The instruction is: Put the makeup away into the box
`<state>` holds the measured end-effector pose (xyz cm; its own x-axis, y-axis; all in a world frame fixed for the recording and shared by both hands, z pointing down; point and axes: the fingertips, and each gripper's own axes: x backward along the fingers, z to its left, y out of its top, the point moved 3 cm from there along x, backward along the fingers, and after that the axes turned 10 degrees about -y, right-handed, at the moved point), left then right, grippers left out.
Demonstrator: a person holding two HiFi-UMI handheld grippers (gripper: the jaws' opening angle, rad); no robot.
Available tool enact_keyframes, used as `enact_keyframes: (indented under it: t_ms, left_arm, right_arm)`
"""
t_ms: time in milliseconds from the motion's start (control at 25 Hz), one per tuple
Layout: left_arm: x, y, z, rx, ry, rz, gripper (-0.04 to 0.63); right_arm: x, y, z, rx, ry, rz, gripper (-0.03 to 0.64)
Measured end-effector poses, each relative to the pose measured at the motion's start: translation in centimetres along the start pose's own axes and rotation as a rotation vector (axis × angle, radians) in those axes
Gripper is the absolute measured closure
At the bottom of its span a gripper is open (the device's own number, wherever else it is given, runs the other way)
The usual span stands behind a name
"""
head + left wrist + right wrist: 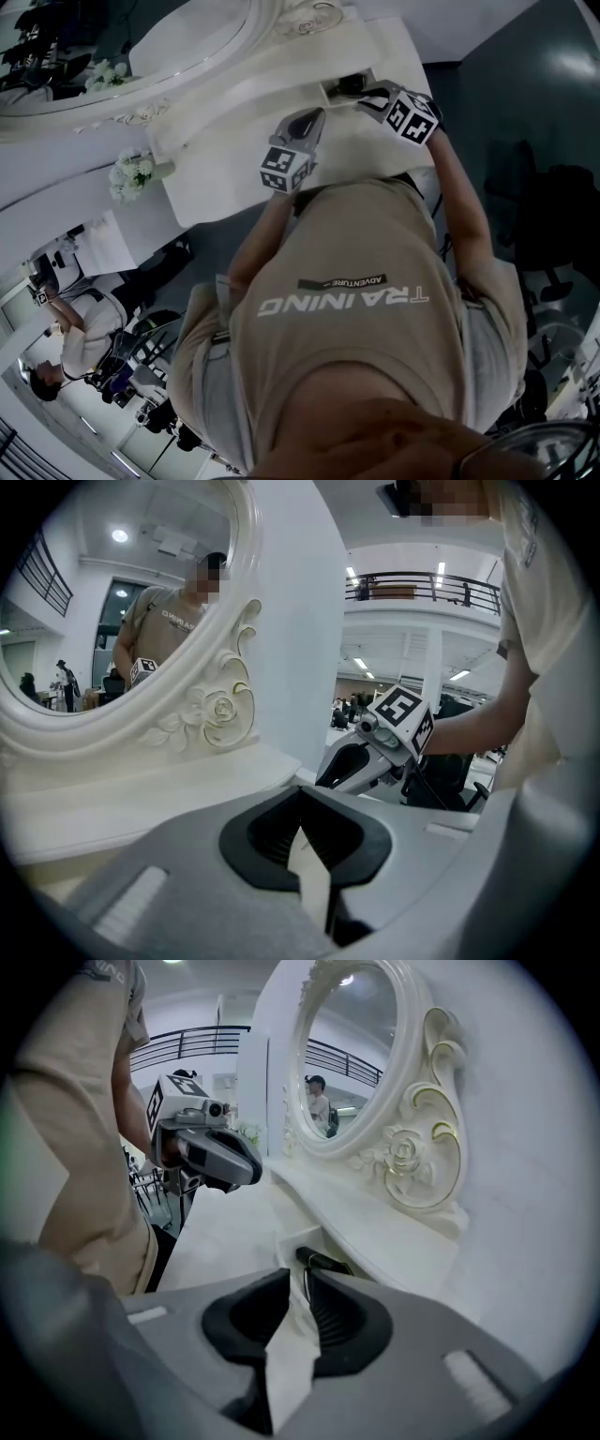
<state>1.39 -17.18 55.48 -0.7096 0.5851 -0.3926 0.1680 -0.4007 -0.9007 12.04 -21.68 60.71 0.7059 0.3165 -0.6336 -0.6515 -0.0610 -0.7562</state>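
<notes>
A small white box [330, 91] stands on the white dressing table [234, 169] below the mirror, with a dark makeup item [352, 83] lying in it. My right gripper [367, 91] hovers just beside the box. In the right gripper view its jaws [298, 1275] stand a little apart with nothing between them, and the box [287, 1239] and the dark item [319, 1261] lie just beyond the tips. My left gripper [314, 118] hangs over the table a little short of the box. Its jaws [300, 795] meet at the tips and hold nothing that shows.
An oval mirror in a carved white frame [412, 1157] rises behind the table. White flowers [131, 173] sit at the table's left end, and a glass dish [314, 17] is near the mirror. The table's front edge is by my body. Another person [75, 342] stands far off.
</notes>
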Motion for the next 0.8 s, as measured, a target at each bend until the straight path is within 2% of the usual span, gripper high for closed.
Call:
enact_keyframes:
  t_ms: [80,320,640,800]
  left_arm:
    - [-0.3,-0.3,-0.2,0.005,-0.010,0.005,0.588]
    - [-1.3,-1.7,-0.2,0.021,-0.034,0.024,0.588]
    - [-2.8,-4.1,0.8,0.067,-0.040,0.070,0.588]
    - [-3.8,-6.4,1.5,0.104,-0.048,0.120,0.588]
  right_arm:
    - [0.3,-0.5,-0.1,-0.015,-0.019,0.002,0.574]
    - [0.9,-2.2,-0.1,-0.067,-0.049,0.022,0.612]
    - [1.0,-5.1,-0.3,-0.202,-0.145,0.075,0.612]
    - [0.4,-6.3,-0.3,-0.256,-0.156,0.104,0.612]
